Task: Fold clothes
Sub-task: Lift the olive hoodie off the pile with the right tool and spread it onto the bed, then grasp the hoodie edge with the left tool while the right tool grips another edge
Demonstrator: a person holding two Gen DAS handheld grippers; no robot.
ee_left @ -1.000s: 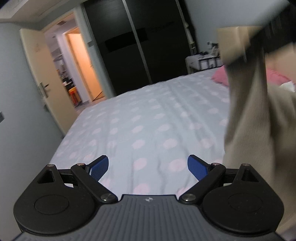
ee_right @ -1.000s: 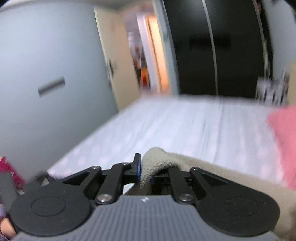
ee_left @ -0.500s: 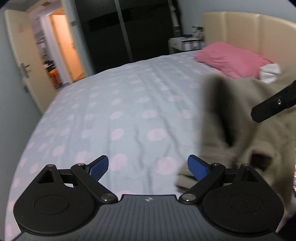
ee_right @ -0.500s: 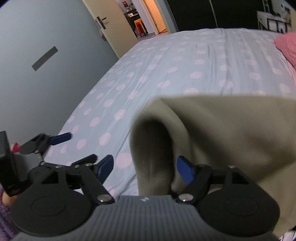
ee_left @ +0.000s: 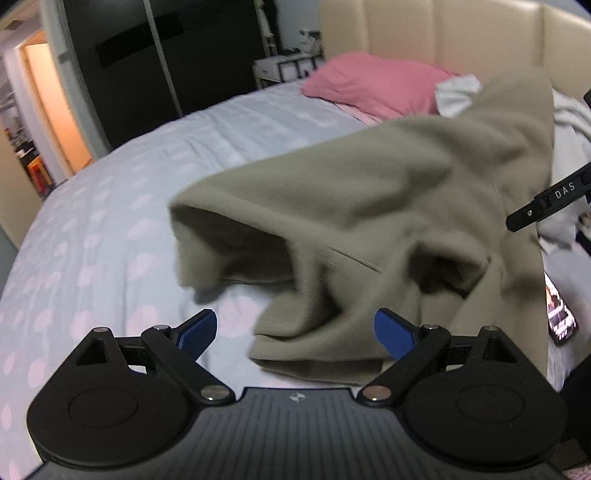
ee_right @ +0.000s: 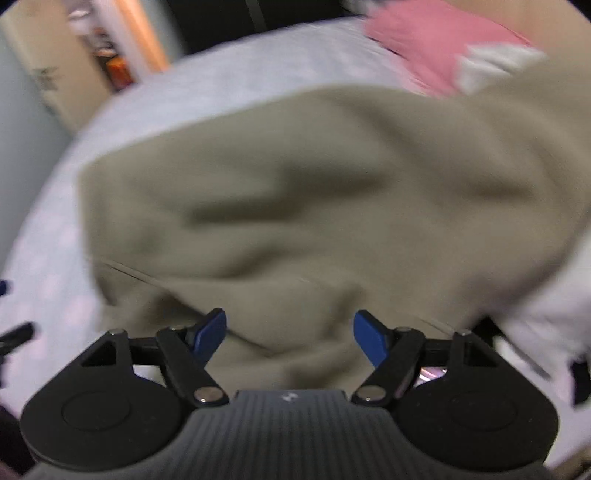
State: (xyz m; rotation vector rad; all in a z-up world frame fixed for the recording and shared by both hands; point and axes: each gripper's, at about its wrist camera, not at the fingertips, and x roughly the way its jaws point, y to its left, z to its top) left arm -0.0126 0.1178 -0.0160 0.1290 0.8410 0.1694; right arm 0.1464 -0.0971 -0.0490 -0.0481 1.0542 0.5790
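A beige-olive sweater (ee_left: 369,206) lies crumpled on the polka-dot bed (ee_left: 110,221), bunched with a hollow fold on its left. My left gripper (ee_left: 295,332) is open, its blue fingers straddling the sweater's near hem without gripping. In the right wrist view the sweater (ee_right: 314,192) fills the frame, blurred. My right gripper (ee_right: 290,334) is open just above the cloth. Part of the right gripper shows as a black bar at the right edge of the left wrist view.
A pink pillow (ee_left: 369,88) and white cloth (ee_left: 456,94) lie near the beige headboard (ee_left: 443,33). A lit phone (ee_left: 559,314) rests on the bed at the right. A dark wardrobe (ee_left: 166,66) and an open doorway (ee_left: 44,122) stand beyond the bed.
My right gripper opened and let go of the sweater, which dropped onto the bed. Both grippers swung right and down toward it.
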